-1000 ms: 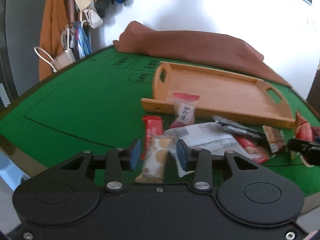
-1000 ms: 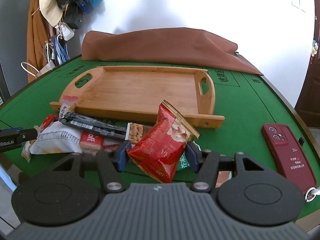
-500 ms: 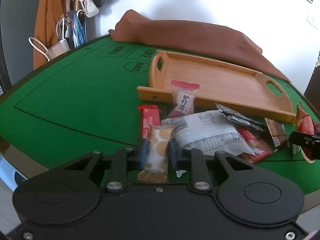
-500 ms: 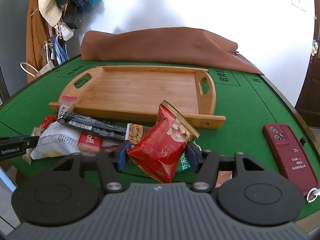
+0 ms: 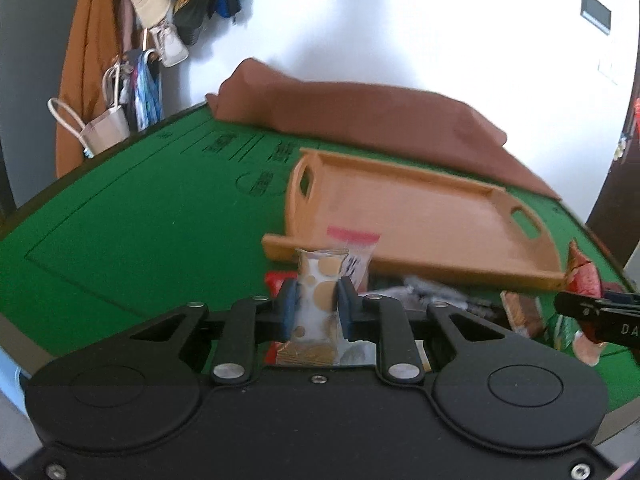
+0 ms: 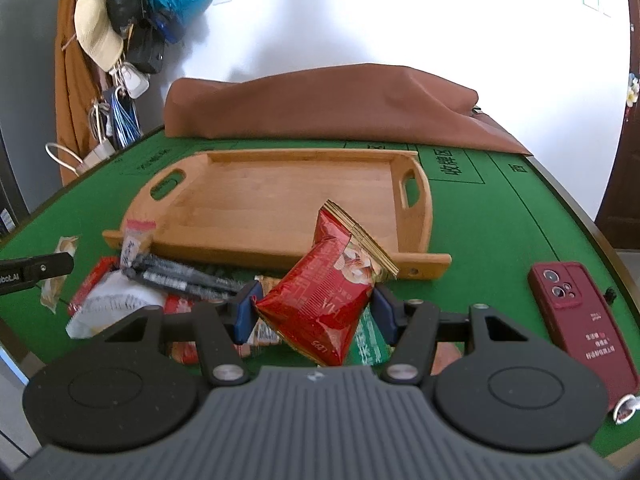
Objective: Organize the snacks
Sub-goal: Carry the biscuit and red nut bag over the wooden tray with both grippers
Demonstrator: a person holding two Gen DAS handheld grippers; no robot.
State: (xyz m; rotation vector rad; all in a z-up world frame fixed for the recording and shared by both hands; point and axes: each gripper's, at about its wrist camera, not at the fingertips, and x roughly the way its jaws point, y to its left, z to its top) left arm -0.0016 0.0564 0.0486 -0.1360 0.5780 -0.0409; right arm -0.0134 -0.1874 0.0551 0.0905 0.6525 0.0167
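Note:
My left gripper [image 5: 317, 296] is shut on a clear packet with tan spots [image 5: 320, 266], held upright a little above the green table. In the right wrist view the same packet [image 6: 54, 292] hangs at the far left edge. My right gripper [image 6: 314, 304] is shut on a puffy red snack bag [image 6: 328, 276], tilted, in front of the tray. The wooden tray [image 6: 280, 196] with two handle cut-outs lies bare behind both grippers. More snacks lie in a pile before the tray: a white bag [image 6: 116, 304], a black sachet [image 6: 180, 276] and a pink-topped packet [image 6: 136, 236].
A dark red phone [image 6: 576, 312] lies on the green felt at the right. A brown cloth [image 6: 328, 104] is bunched along the table's far edge against the white wall. Hats and bags [image 6: 120, 28] hang beyond the table's left side.
My left jaws closed on the spotted packet and lifted it off the table, toward the tray. The right gripper and its red bag stayed where they were.

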